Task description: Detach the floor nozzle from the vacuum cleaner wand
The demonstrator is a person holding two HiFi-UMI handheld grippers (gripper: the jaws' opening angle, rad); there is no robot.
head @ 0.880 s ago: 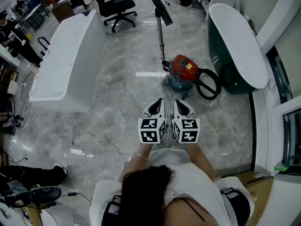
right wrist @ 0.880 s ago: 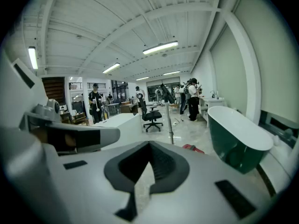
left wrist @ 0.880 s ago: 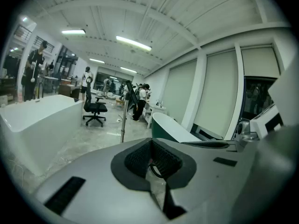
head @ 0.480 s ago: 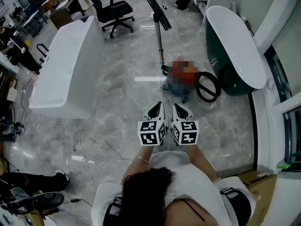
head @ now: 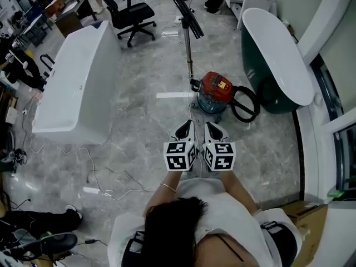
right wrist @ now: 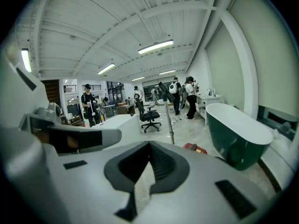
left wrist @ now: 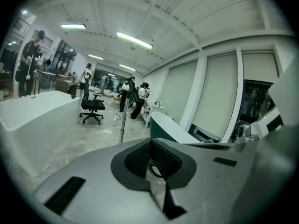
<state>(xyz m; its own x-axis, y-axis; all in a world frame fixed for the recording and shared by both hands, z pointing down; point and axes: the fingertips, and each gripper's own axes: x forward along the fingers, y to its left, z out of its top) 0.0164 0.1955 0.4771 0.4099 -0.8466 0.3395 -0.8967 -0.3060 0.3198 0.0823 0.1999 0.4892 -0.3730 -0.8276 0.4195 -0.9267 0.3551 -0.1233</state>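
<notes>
Head view puts the left gripper (head: pixel 186 128) low at centre, jaws closed on nothing. Well ahead, the flat black floor nozzle (head: pixel 188 9) tops the slim upright metal wand (head: pixel 188 52) beside the red-and-teal canister vacuum cleaner (head: pixel 216 89). The right gripper (head: pixel 214 129) is likewise closed and empty. Nothing is detached yet, so reaching and gripping both parts seem to remain.

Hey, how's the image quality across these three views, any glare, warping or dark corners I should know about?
Head view: evenly lit and sharp, with a pale streak, likely a light reflection, on the floor beside the red vacuum canister. Left gripper view: strong fisheye, black corners, bright ceiling light strips. Right gripper view: same fisheye and corners, greenish tint, ceiling strip light glaring.
</notes>
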